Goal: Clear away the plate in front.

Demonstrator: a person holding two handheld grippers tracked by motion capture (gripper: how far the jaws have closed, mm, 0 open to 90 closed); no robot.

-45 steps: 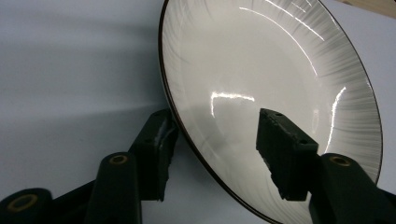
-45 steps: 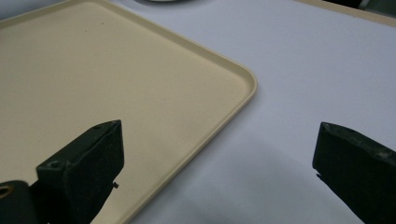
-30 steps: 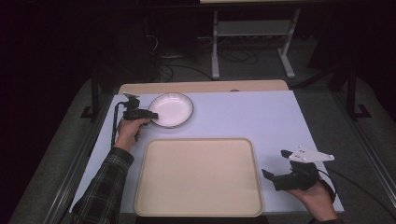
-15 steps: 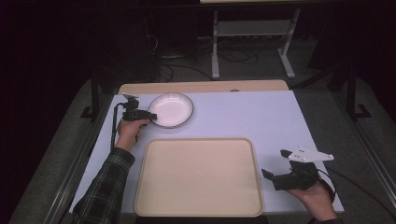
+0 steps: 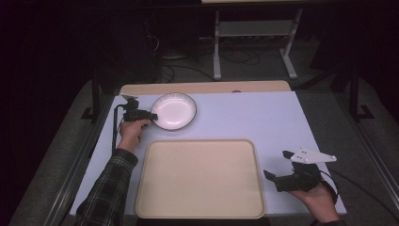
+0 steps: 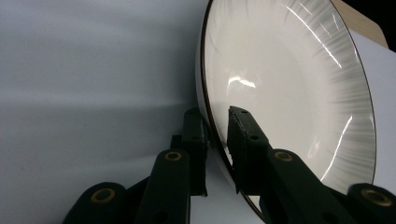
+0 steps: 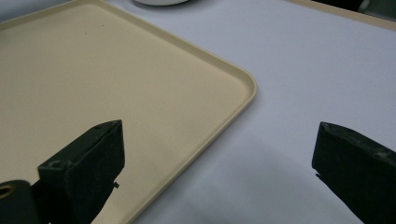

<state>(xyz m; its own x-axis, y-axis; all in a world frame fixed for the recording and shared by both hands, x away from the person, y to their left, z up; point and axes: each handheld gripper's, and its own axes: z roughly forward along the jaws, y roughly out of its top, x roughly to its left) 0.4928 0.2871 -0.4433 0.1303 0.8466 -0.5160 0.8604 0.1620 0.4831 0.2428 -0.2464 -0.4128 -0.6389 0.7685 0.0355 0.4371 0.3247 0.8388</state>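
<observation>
We look down on a pale surface (image 5: 244, 117) in a dark room, with a wooden strip along its far edge, a metal stand on the floor behind it and cables trailing near the stand's feet.

The white plate (image 5: 173, 110) sits toward the far left of the surface, close to the wooden strip. Its rim carries a thin dark line, and fine ridges fan across its inner slope. Our left tool (image 5: 151, 116) meets it from the left: in the left gripper view the left tool (image 6: 215, 133) has one jaw outside the rim and one inside the bowl, and the jaws have just been closing until they pinch the rim of the plate (image 6: 289, 84). The plate still looks flat on the surface.

Just in front of the plate, toward us, lies the cream tray (image 5: 200, 178), bare inside, its raised lip running close to the plate's near edge without touching it. Nothing stands between plate and tray.

Well apart, at the near right, our right tool (image 5: 276, 165) rests in the hand beside the tray's right edge, the grey plate on top pointing right. In the right gripper view the right tool (image 7: 219, 154) has its jaws spread wide, one above the corner of the tray (image 7: 116, 93), the other above bare surface, with nothing between them.
</observation>
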